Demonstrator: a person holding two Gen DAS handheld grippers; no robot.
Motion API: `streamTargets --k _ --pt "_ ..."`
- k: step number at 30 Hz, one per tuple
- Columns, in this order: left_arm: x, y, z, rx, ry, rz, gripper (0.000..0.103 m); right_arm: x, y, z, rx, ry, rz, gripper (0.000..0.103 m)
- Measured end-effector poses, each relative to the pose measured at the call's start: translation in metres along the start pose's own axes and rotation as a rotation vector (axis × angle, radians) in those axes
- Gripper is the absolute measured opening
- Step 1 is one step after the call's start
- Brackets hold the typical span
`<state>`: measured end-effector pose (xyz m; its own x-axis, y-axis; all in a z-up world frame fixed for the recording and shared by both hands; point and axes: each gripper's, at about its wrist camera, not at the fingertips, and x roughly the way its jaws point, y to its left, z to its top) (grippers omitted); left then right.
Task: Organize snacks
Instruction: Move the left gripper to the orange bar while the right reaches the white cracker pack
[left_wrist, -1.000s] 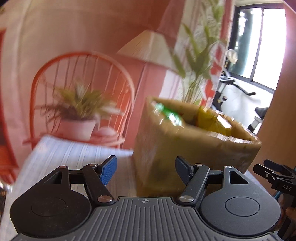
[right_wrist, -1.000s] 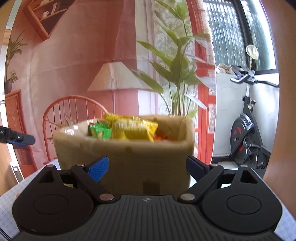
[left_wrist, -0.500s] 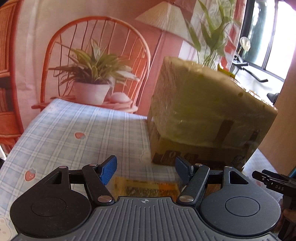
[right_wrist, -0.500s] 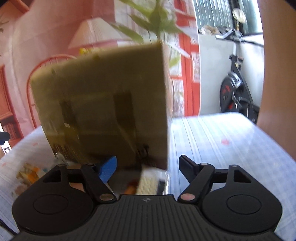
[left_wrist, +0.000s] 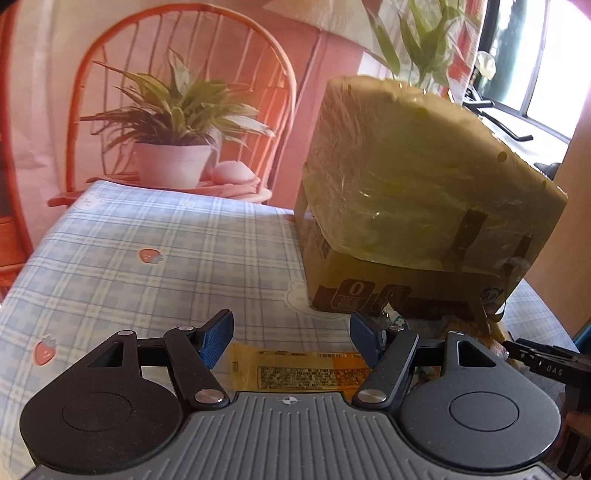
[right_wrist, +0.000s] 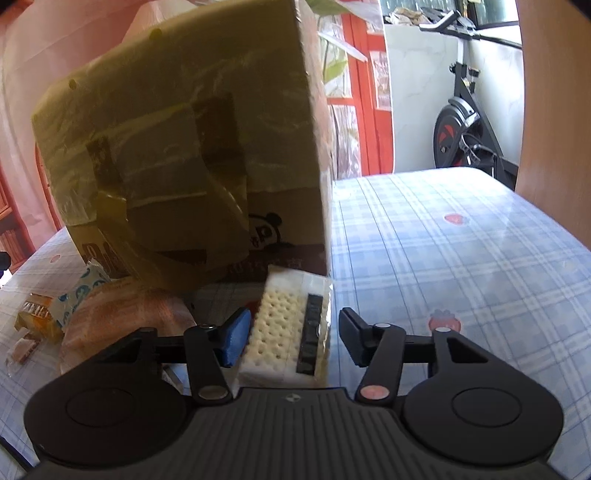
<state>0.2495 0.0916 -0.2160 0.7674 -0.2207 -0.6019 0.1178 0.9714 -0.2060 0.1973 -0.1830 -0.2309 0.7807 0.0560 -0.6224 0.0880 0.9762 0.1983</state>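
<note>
Two grippers spread, empty: left gripper (left_wrist: 291, 332) over yellow packet (left_wrist: 295, 371), right gripper (right_wrist: 290, 334) straddling cracker pack (right_wrist: 286, 332), both before cardboard box (left_wrist: 406, 206), likely lining up grasps.

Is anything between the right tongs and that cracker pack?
Nothing visible. The right tongs are open with the cracker pack lying on the tablecloth directly between the fingers, just before the cardboard box.

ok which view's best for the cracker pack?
Right wrist. The cracker pack lies whole on the tablecloth, framed by the open right gripper, in front of the box. The left wrist view doesn't show it; there the open left gripper frames a yellow packet.
</note>
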Motion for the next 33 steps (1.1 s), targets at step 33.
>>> streamTargets --k 33 --pt "0.027 0.024 -0.018 -0.055 0.131 -0.126 0.071 0.006 0.001 -0.002 0.002 0.010 0.004 0.053"
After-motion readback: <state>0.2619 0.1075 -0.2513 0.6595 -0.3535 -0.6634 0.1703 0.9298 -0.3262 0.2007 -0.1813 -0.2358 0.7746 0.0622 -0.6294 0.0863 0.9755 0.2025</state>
